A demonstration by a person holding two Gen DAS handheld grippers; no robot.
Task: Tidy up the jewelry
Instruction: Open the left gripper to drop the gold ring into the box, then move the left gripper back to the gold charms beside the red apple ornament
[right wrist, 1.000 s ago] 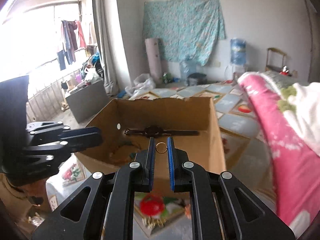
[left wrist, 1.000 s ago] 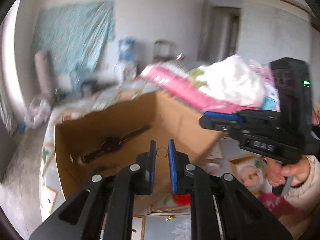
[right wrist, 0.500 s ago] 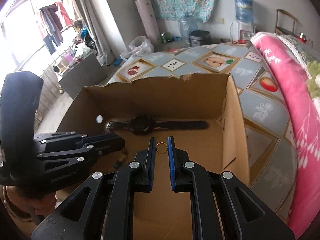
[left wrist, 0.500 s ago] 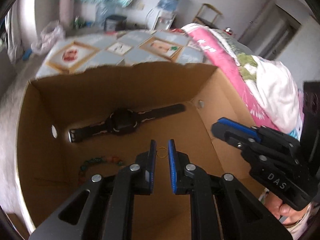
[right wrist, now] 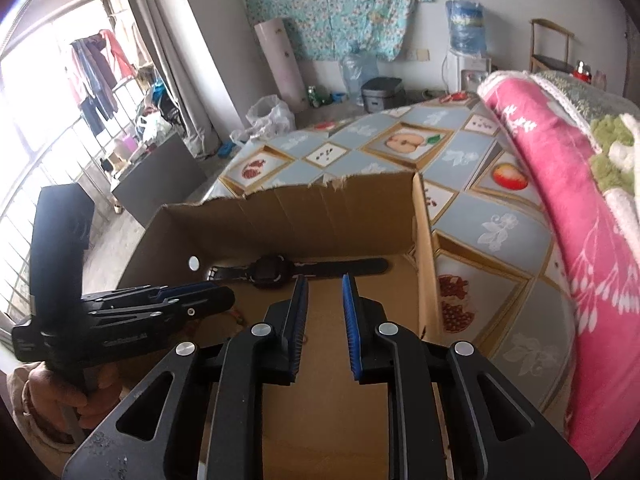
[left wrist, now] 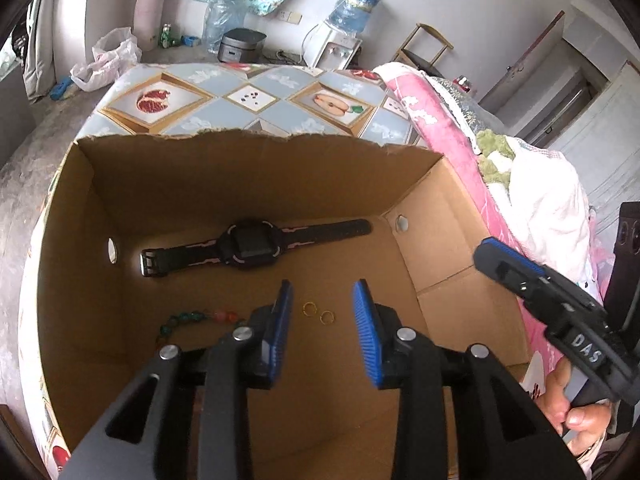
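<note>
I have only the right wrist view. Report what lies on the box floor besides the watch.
Observer: Two gold rings lie loose, side by side, on the floor of the box, on the near side of the watch.
Operator: Say whether the left claw grips either one.
Observer: Neither. The left claw is opening with nothing between its pads; the rings show through the gap, down on the cardboard.
Operator: Name anything else in there.
Observer: A string of green and pink beads lies left of the rings, its end hidden behind the left claw's finger.
</note>
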